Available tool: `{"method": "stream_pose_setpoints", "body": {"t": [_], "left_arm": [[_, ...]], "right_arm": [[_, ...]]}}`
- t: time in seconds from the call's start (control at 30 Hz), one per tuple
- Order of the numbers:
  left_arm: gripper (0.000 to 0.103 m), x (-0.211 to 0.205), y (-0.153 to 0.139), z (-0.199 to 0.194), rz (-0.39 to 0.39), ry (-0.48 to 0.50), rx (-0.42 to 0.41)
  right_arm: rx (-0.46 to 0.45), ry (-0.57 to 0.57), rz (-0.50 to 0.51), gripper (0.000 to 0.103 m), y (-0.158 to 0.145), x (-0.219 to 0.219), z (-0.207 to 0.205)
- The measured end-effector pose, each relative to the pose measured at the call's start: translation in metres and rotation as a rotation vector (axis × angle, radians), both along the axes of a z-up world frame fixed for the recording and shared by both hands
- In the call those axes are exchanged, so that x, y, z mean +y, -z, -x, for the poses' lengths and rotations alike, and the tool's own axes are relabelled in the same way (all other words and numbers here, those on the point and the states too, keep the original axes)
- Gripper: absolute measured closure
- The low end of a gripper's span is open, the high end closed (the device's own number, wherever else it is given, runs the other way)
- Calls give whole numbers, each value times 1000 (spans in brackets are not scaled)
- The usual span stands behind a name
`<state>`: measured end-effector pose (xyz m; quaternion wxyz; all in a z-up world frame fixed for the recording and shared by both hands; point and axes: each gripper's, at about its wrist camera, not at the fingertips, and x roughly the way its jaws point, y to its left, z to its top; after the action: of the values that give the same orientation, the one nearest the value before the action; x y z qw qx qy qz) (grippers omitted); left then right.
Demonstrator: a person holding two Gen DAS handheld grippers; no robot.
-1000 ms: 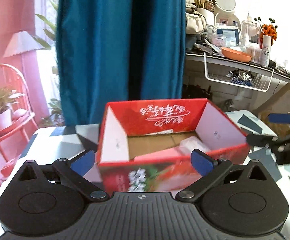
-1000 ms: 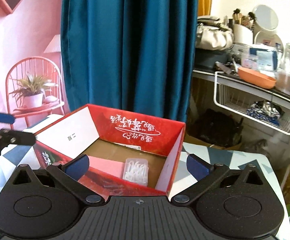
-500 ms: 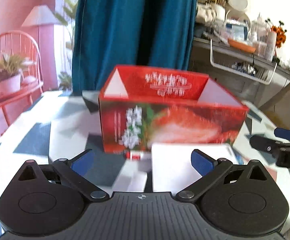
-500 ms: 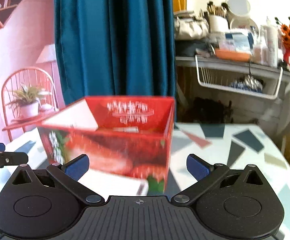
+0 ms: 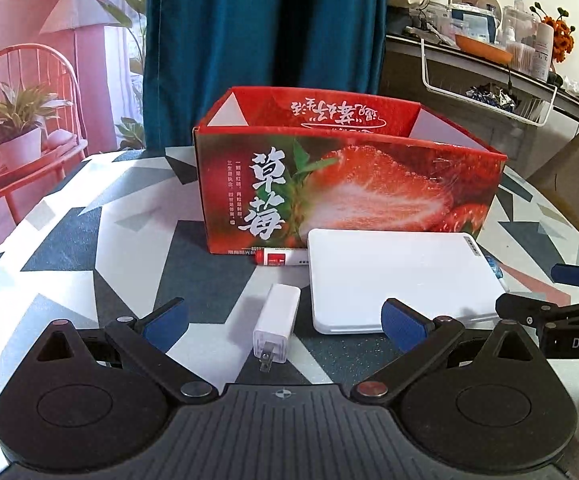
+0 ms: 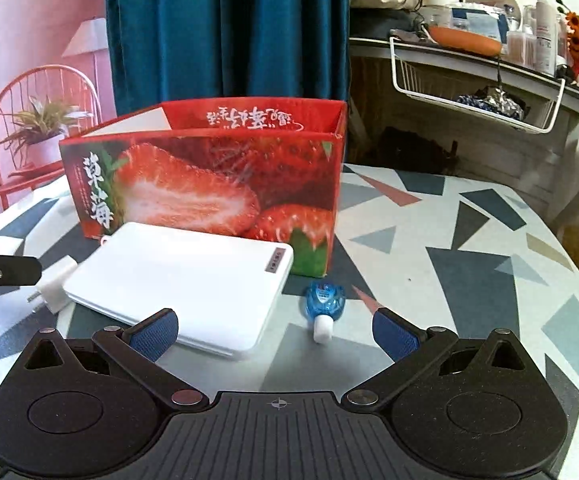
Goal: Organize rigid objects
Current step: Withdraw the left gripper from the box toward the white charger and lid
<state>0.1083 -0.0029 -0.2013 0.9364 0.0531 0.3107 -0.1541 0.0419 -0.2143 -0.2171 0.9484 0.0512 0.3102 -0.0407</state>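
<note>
The left hand-held gripper [image 5: 284, 320] hangs wide open and empty low in the frame, with the white plug adapter [image 5: 276, 322] lying between its fingers on the worktop [image 5: 69, 272]; it looks light, hard and smooth, best pinched across its flat sides, away from the metal prongs. The right hand-held gripper [image 6: 275, 332] is likewise open and empty, the small blue bottle [image 6: 324, 305] ahead between its fingers. It probably rolls and wants a hold across its body. The white flat case [image 6: 185, 280] at centre looks too wide for either grip except at an edge, and the red strawberry box [image 5: 349, 184] stands behind.

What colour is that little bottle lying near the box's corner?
Translucent blue with a white cap, clearest in the right wrist view.
</note>
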Motion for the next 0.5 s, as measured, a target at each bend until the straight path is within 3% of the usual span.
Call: {"method": "stream_pose_setpoints", "body": {"t": [0.33,0.5], "left_arm": [[2,-2,6,-1,-8,-24,-26],[2,0,7,-3,-5,-49,-27]], "right_arm": [[-125,-54,13,1,7,-9,-26],[-131,-78,20,1,17,-6,-20]]}}
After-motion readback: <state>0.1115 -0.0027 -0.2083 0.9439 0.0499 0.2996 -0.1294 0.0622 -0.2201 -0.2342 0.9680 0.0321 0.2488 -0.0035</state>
